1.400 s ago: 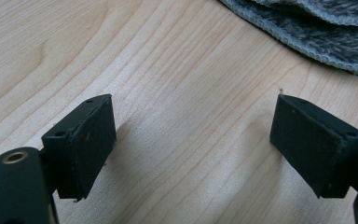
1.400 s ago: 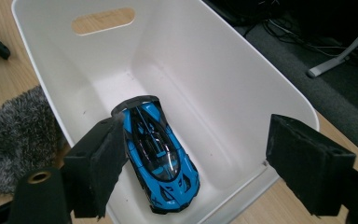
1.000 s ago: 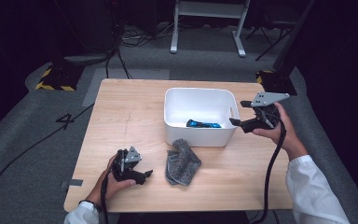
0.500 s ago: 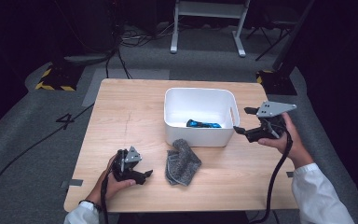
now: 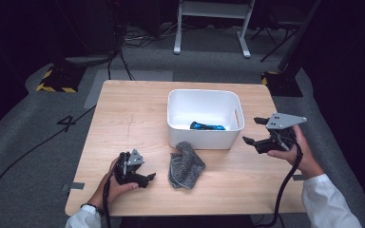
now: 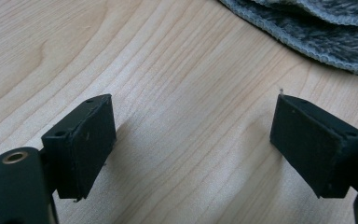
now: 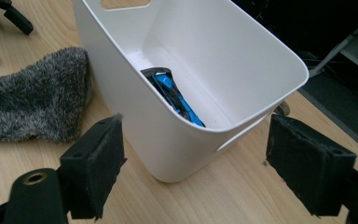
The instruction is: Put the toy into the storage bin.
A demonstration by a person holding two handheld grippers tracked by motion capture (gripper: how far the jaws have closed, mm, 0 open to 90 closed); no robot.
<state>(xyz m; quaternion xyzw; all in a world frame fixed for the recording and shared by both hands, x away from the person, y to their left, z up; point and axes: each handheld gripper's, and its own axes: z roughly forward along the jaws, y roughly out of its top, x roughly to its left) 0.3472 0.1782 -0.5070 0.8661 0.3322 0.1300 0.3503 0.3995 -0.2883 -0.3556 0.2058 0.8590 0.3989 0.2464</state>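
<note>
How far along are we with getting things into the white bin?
Done: a blue and black packet lies inside the white plastic bin. In hand: nothing; the right gripper, beside the bin's end, has just been opening its jaws with nothing between them, and the left gripper rests open on the wooden table. Left: the grey fuzzy sock lies on the table in front of the bin.

White sleeves are worn on both forearms, and a dark band is seen at the left wrist (image 5: pixel 90 207). The left tool (image 5: pixel 145 177) is built of black parts topped by a small grey three-cornered plate. A larger grey plate, dotted with small holes, is carried on the black right tool (image 5: pixel 255 131), from which a black cable is trailed. Square black pads (image 6: pixel 86 140) with a rough foam-like face are fitted to the jaws, and a brass-coloured ringed hole is set beside one pad (image 7: pixel 98 163)
</note>
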